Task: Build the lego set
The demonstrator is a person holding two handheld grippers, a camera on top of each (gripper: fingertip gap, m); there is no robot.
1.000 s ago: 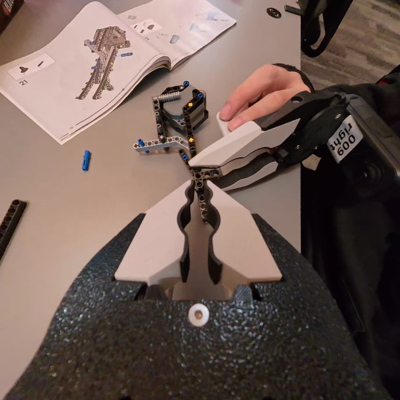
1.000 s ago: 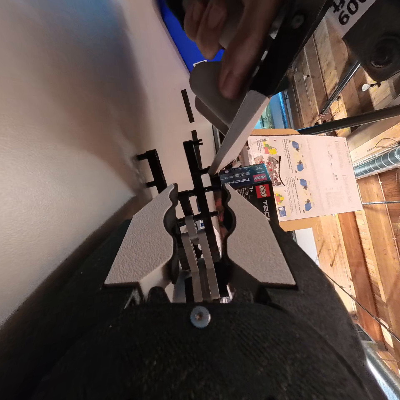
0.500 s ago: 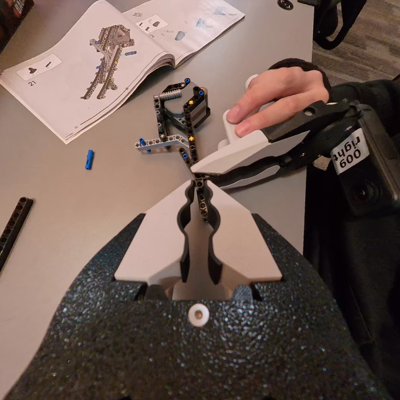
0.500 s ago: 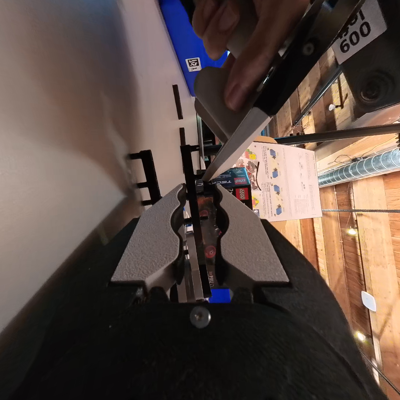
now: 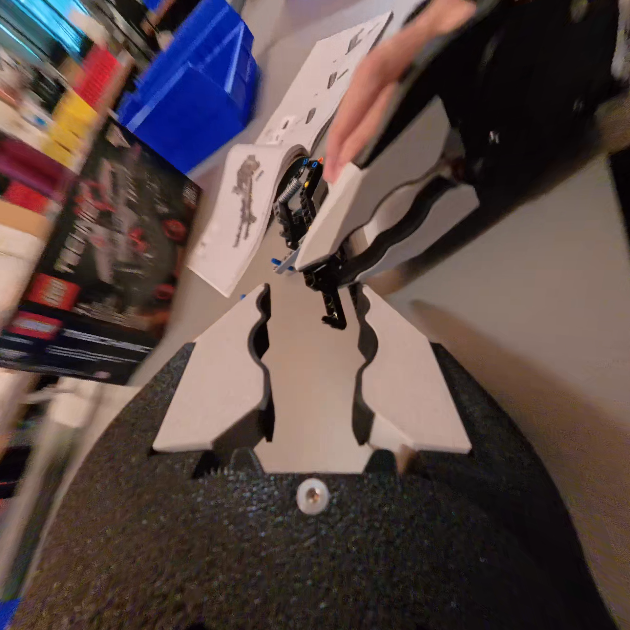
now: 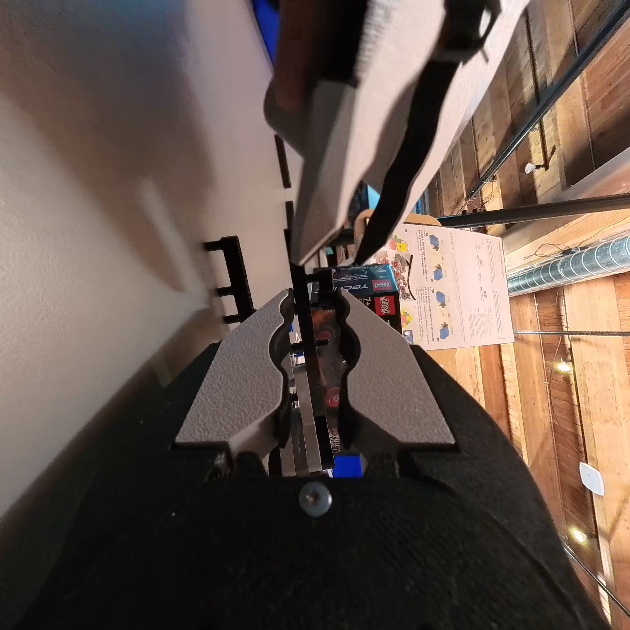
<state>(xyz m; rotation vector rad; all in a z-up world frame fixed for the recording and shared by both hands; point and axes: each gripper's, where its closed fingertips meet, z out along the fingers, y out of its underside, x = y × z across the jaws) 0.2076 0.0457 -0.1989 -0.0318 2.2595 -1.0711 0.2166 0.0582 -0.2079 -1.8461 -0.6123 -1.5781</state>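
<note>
The black and grey lego assembly (image 5: 300,208) with a silver spring hangs over the grey table (image 5: 511,341). My right gripper (image 5: 324,274) is shut on its lower part, with a hand on the gripper's top. A black beam (image 5: 332,303) sticks out of that grip toward me. My left gripper (image 5: 313,293) is open and empty, with the beam's end between its spread fingertips, touching neither. In the right wrist view the black beam (image 6: 303,324) stands between my right gripper's (image 6: 315,296) fingers. The open left gripper (image 6: 330,260) comes in from above, its tip at the beam's end.
The open instruction booklet (image 5: 238,211) lies behind the assembly. A dark lego box (image 5: 102,238) stands at the left and a blue bin (image 5: 191,85) behind it. A black beam with pins (image 6: 235,279) lies on the table. A printed sheet (image 6: 453,289) hangs beyond.
My left gripper has opened and let go of the black beam, and its view has swung low toward the box and bin. The right gripper still holds the assembly.
</note>
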